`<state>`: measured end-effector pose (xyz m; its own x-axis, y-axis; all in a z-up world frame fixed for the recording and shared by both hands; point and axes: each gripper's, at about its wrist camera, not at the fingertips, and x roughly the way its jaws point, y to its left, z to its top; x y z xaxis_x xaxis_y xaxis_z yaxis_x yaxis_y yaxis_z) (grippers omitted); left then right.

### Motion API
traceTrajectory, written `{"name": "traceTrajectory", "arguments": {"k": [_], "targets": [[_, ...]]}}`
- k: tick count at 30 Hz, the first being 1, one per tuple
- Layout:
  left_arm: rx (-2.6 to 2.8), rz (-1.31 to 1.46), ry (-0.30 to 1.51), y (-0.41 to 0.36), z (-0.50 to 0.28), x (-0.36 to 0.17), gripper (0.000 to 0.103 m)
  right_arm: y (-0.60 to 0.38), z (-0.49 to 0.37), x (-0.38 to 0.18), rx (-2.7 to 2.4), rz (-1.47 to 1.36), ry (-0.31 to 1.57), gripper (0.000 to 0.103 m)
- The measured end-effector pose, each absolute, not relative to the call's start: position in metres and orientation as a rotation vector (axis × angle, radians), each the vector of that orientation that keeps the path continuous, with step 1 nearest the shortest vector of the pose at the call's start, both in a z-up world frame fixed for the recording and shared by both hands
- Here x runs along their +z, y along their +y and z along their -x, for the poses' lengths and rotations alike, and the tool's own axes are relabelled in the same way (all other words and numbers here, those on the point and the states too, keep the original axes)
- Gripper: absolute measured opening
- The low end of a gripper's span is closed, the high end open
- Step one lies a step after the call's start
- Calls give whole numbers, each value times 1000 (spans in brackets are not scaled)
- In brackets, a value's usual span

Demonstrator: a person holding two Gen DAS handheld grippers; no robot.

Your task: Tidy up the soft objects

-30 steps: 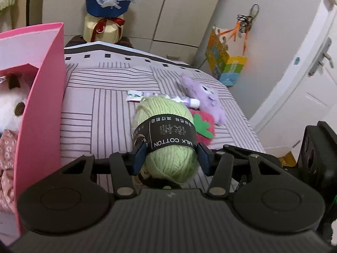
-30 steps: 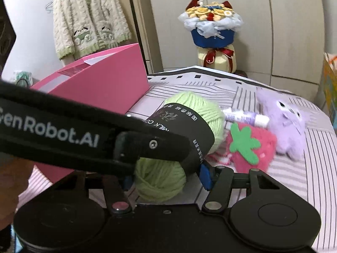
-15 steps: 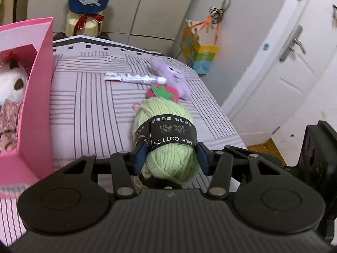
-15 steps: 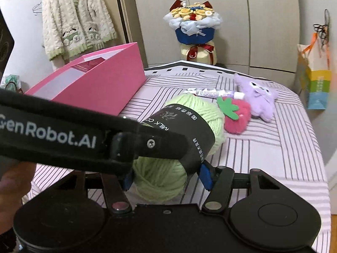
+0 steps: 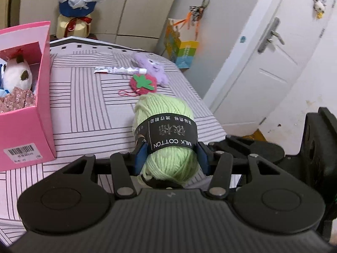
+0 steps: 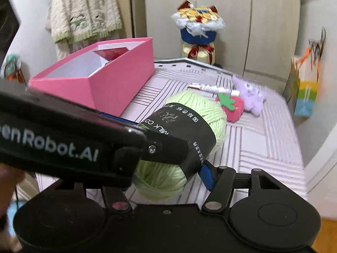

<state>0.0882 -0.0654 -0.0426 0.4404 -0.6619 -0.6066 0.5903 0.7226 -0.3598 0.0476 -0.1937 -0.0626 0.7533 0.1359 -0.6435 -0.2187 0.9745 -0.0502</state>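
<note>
A green yarn ball point(image 5: 166, 135) with a black "MILK COTTON" band is held above the striped bed. My left gripper point(image 5: 171, 158) is shut on its sides. In the right wrist view the same yarn ball point(image 6: 189, 130) sits between my right gripper point(image 6: 166, 172) fingers too, with the left gripper's arm point(image 6: 63, 139) crossing in front and hiding the right gripper's left finger. The pink box point(image 5: 45, 97) stands at the left and holds a white plush point(image 5: 18, 76) and floral cloth. A red strawberry plush point(image 5: 143, 83) and a purple plush point(image 5: 151, 66) lie farther up the bed.
A tube point(image 5: 120, 70) lies on the striped bed point(image 5: 84, 109) by the plushes. A flower bouquet point(image 5: 78, 6) stands behind the bed. A colourful paper bag point(image 5: 183, 48) hangs by the wardrobe, and a white door point(image 5: 263, 63) is at the right. A knit cardigan point(image 6: 84, 8) hangs at back left.
Both grippers have drawn back and up with the yarn ball. The box, the plushes and the tube look farther away now, and more of the bed shows.
</note>
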Motion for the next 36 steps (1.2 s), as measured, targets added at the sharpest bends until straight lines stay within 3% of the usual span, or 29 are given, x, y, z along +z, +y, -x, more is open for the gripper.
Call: {"name": "traceTrajectory", "arguments": {"k": [19,36], "targets": [[-828,157,711,11,-64,14,50,-148,-20,-5,300,231,540,70],[-587,119,538,93,-88,54,51,-72,-90,19,517,168,390,70]]}}
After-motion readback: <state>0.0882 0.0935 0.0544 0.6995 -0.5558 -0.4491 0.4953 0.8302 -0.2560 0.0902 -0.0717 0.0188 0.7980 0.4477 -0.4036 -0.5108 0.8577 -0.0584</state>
